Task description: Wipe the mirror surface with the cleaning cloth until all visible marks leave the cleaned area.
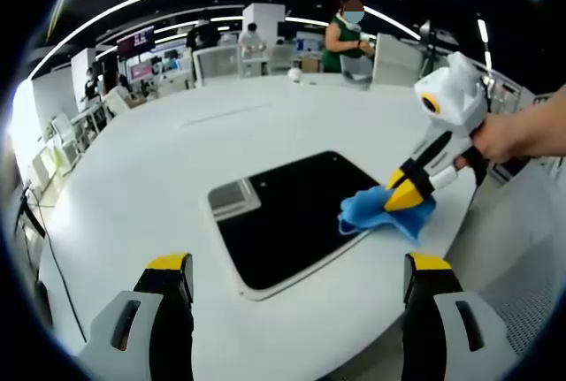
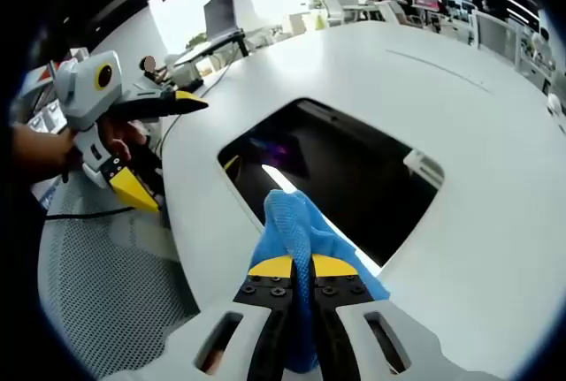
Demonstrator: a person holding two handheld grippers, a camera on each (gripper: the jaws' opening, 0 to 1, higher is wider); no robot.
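Mirror point(image 1: 283, 222): flat on white table point(image 1: 159, 160), centre frame
Cloth point(image 2: 296, 222): bunched on mirror's edge, for wiping
Right gripper point(image 2: 301, 268): clamped on cloth
Left gripper point(image 1: 296, 270): jaws wide apart, empty, held back

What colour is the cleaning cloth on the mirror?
Blue; the cloth shows best in the right gripper view, clamped in the right gripper.
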